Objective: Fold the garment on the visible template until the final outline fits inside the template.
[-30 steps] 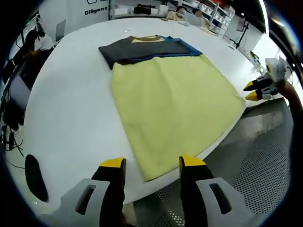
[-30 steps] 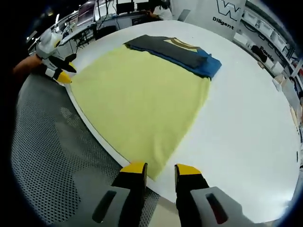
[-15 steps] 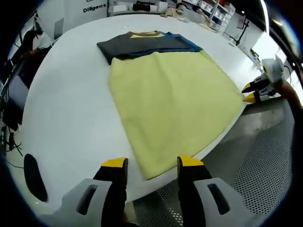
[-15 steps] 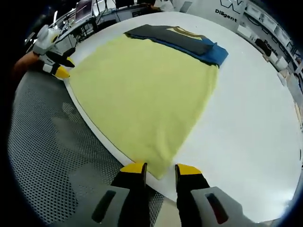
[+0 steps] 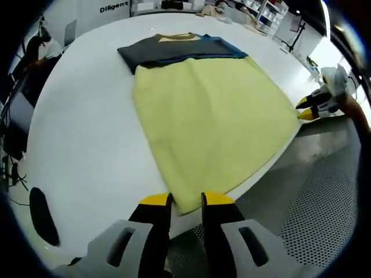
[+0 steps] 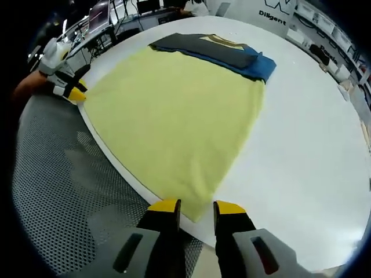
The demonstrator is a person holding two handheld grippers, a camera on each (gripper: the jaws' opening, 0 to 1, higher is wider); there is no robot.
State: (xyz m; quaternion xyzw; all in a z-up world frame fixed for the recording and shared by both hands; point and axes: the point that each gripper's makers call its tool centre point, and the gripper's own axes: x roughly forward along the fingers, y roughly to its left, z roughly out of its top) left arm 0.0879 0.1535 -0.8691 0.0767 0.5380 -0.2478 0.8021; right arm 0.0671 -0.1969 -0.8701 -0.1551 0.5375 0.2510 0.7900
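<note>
Left tool (image 5: pixel 185 200) narrowed on yellow T-shirt (image 5: pixel 211 119) hem corner, right tool (image 6: pixel 197 206) wide; risked slipping off bench (image 6: pixel 313 156) edge.

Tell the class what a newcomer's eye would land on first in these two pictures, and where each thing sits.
The yellow garment spread over the white table stands out first, its near edge reaching the table's rim. At its far end the garment turns dark grey and blue. The yellow-tipped left gripper sits at one near corner, the right gripper at the other.
</note>
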